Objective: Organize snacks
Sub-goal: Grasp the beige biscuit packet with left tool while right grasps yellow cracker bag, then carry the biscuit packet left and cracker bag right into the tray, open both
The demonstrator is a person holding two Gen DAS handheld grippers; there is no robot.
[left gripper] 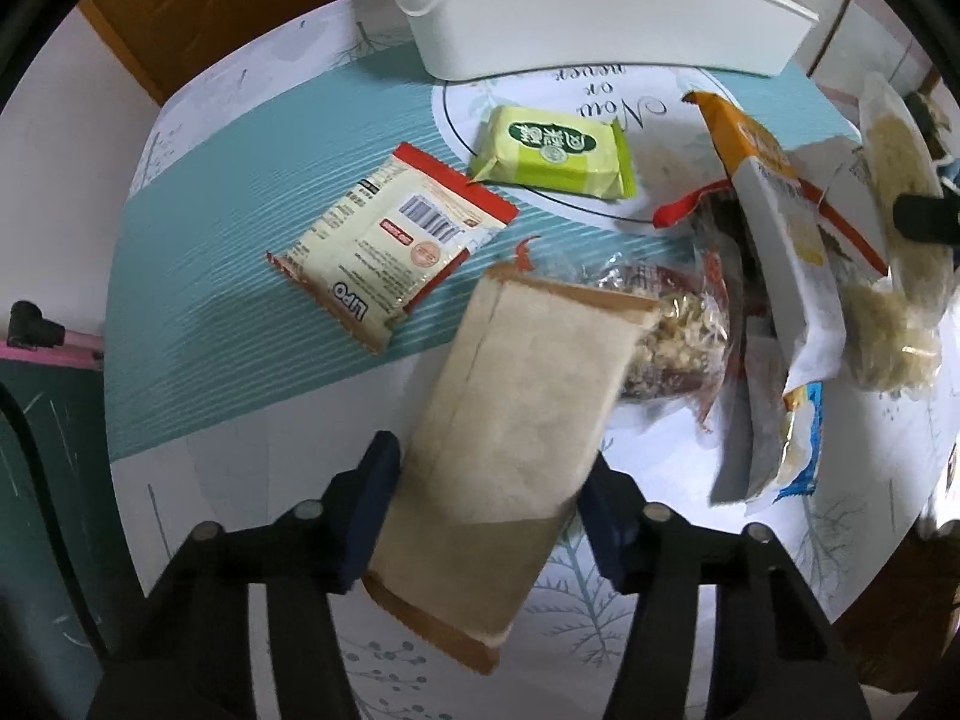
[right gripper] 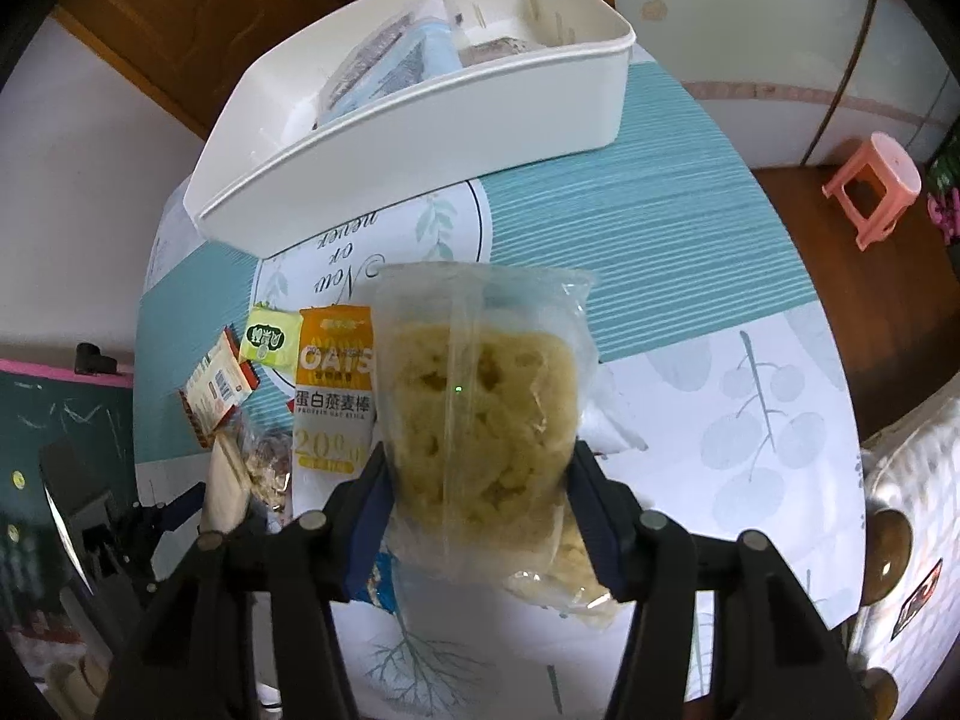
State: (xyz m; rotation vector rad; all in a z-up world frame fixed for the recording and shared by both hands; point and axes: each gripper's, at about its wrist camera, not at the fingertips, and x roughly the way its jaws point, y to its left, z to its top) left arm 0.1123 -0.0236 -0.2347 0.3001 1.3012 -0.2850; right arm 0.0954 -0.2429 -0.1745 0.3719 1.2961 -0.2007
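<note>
The left gripper (left gripper: 486, 480) seemingly clenches a beige packet (left gripper: 510, 444); the right gripper (right gripper: 480, 498) grasps a clear bag (right gripper: 480, 414), white bin (right gripper: 420, 138) at twelve o'clock.

A lived-in home is suggested, most likely a dining or living room. The round surface (right gripper: 750, 312) is covered with a printed household cloth in teal stripes, pale leaf and berry motifs and a script motto. A small pink plastic stool (right gripper: 873, 186) is seen on a dark wooden floor (right gripper: 798, 252), beside pale cabinet doors (right gripper: 750, 30) decorated with a pink band. Brown wooden panelling (right gripper: 198, 18) is set against a plain white wall (right gripper: 72, 192). A green chalkboard (right gripper: 66, 420) with a pink frame and faint chalk marks is placed at the left edge. Packaged snacks (left gripper: 396, 240) and a white plastic bin (right gripper: 420, 138) are spread on the cloth
</note>
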